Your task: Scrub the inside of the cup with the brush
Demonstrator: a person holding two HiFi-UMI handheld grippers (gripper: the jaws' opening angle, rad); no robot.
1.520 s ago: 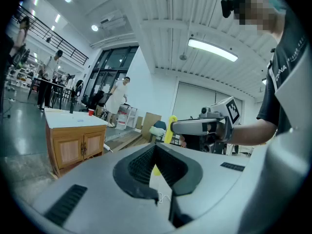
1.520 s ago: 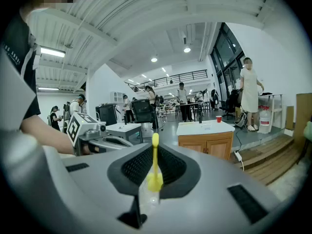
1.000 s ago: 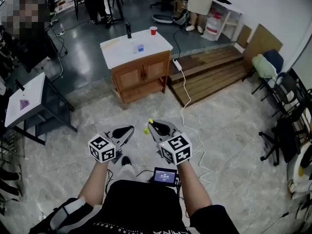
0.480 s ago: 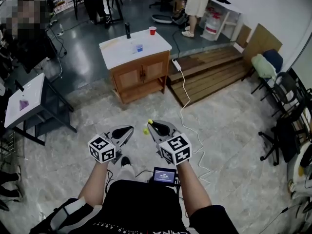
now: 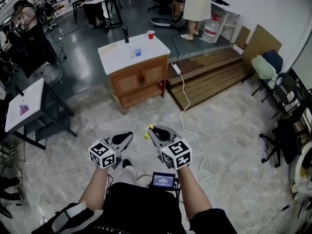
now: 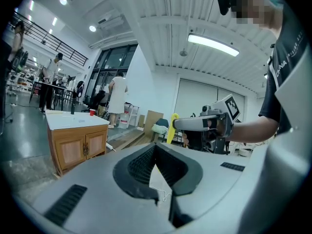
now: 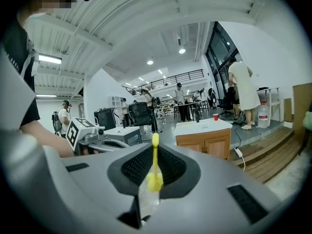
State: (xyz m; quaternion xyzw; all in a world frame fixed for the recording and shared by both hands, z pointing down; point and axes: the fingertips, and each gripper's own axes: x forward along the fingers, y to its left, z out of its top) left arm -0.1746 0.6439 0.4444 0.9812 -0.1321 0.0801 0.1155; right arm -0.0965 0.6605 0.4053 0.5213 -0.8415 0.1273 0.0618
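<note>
My right gripper (image 5: 152, 130) is shut on a yellow brush (image 7: 155, 165); the thin handle stands up between its pads and the yellow tip (image 5: 146, 136) shows at its left side. Beside it my left gripper (image 5: 128, 137) is shut with nothing in it, its jaws meeting in the left gripper view (image 6: 156, 150). Both are held in front of my body, far from the white-topped wooden cabinet (image 5: 141, 74). On that cabinet stand a red cup (image 5: 150, 34), a small blue cup (image 5: 138, 52) and a dark bottle (image 5: 126, 34).
A white cable (image 5: 185, 99) runs across the tiled floor from a power strip beside the cabinet. A wooden platform (image 5: 209, 77) lies to the right, chairs (image 5: 282, 106) further right, and a black-legged side table (image 5: 27, 106) at the left. A person in white (image 5: 197, 4) stands behind.
Both grippers sit slightly lower in the head view, with the same grips. The person in white at the back has stepped a little to the right.
</note>
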